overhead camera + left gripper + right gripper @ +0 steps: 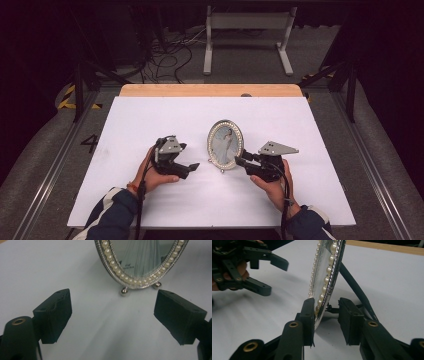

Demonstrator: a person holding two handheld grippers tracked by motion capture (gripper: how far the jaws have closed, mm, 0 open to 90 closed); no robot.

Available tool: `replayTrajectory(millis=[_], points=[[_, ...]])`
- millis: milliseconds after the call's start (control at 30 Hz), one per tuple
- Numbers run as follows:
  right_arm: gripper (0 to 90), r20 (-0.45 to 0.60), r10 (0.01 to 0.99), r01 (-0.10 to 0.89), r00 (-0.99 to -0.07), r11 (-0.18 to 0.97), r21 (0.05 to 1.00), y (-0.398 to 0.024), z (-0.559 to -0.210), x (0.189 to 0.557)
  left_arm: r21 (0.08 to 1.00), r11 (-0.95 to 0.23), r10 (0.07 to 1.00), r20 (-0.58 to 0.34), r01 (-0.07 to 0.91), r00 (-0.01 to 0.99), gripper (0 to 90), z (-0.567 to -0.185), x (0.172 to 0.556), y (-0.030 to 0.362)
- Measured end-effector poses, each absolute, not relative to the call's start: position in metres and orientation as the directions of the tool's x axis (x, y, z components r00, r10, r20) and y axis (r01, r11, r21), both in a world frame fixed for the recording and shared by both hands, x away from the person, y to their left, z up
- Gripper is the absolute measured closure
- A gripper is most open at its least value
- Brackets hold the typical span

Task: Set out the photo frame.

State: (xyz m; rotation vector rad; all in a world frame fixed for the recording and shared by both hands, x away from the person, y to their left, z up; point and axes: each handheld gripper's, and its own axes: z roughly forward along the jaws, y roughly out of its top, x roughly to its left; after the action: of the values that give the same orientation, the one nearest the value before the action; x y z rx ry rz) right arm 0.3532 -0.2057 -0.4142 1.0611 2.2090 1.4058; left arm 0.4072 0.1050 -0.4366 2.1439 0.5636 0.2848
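Note:
An oval picture frame (225,145) with a pearl-beaded silver rim stands upright on small ball feet near the middle of the white table top (150,120). My right gripper (238,161) reaches the frame's lower right edge. In the right gripper view the rim (328,272) sits between the jaws of that gripper (325,312). One pad touches the beaded front, while the other stands off the back with a gap. My left gripper (189,157) is held wide open to the left of the frame with nothing in it. The left gripper (112,315) faces the frame's base (142,260).
A wooden strip (210,90) borders the table's far edge. Beyond it on the floor stand a white metal stand (247,30) and loose cables (165,55). The frame's rear strut (357,290) leans down onto the table behind it.

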Motion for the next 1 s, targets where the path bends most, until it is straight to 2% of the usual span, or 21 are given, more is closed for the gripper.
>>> replayTrajectory(millis=[100, 167, 267, 433, 600, 767, 867, 1000], points=[[69.1, 0.113, 0.733, 0.41, -0.671, 0.239, 0.88, -0.206, -0.413, 0.351, 0.809, -0.517, 0.48, 0.003, 0.28, 0.877, 15.4, -0.437, 0.414, 0.095], [74.8, 0.1, 0.731, 0.396, -0.674, 0.243, 0.886, -0.206, -0.412, 0.347, 0.815, -0.509, 0.474, -0.004, 0.278, 0.881, 15.7, -0.437, 0.421, 0.084], [78.9, 0.078, 0.739, 0.372, -0.669, 0.243, 0.896, -0.21, -0.407, 0.341, 0.828, -0.481, 0.485, -0.025, 0.29, 0.874, 16.1, -0.437, 0.429, 0.077], [81.8, 0.079, 0.744, 0.362, -0.664, 0.228, 0.904, -0.213, -0.404, 0.337, 0.841, -0.451, 0.477, -0.056, 0.299, 0.877, 19.6, -0.435, 0.442, 0.071], [83.2, 0.068, 0.752, 0.359, -0.656, 0.231, 0.904, -0.211, -0.405, 0.337, 0.842, -0.465, 0.464, -0.032, 0.274, 0.885, 28.1, -0.434, 0.448, 0.068], [84.4, 0.071, 0.752, 0.36, -0.656, 0.229, 0.904, -0.21, -0.405, 0.337, 0.846, -0.451, 0.419, -0.081, 0.284, 0.904, 32.6, -0.437, 0.45, 0.067], [85.6, 0.066, 0.757, 0.359, -0.65, 0.229, 0.905, -0.209, -0.405, 0.337, 0.838, -0.476, 0.384, -0.074, 0.266, 0.92, 41.0, -0.437, 0.449, 0.066], [85.8, 0.062, 0.762, 0.357, -0.644, 0.228, 0.906, -0.208, -0.405, 0.337, 0.833, -0.481, 0.397, -0.071, 0.273, 0.915, 45.2, -0.436, 0.447, 0.068]])
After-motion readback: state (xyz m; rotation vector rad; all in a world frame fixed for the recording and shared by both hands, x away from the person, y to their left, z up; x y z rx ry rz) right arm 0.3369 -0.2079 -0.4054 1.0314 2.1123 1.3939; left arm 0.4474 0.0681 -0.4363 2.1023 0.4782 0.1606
